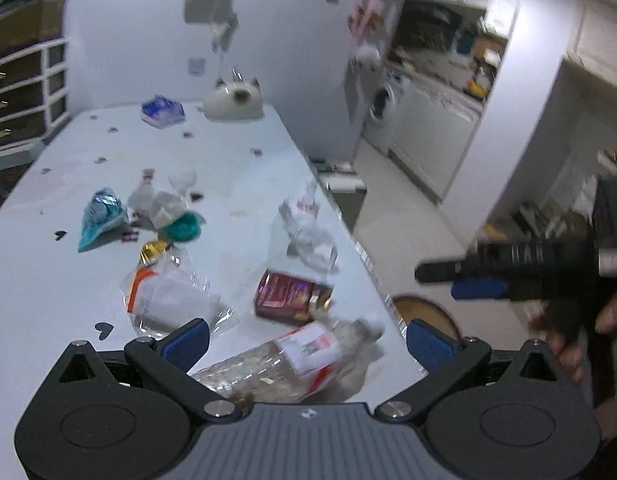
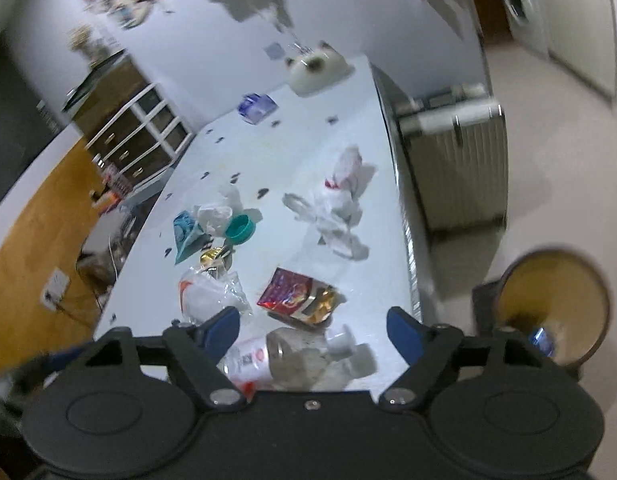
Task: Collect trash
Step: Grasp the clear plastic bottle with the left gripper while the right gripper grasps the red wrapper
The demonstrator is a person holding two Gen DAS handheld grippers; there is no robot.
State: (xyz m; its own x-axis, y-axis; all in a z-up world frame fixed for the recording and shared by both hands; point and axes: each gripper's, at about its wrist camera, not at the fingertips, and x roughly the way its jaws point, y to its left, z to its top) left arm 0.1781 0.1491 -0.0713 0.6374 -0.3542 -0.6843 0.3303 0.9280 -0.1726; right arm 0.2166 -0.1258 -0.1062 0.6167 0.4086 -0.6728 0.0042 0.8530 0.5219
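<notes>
Near the table's (image 1: 236, 152) right edge, I judge I'm at the reach-in step: my left gripper (image 1: 308, 340) is spread wide over the plastic bottle (image 1: 284, 360), gripping nothing. My right gripper (image 2: 312, 328) is spread and empty too. Next I should close on the bottle, then carry it past the edge to the bin (image 2: 556, 280) on the floor; room there looks free.
</notes>
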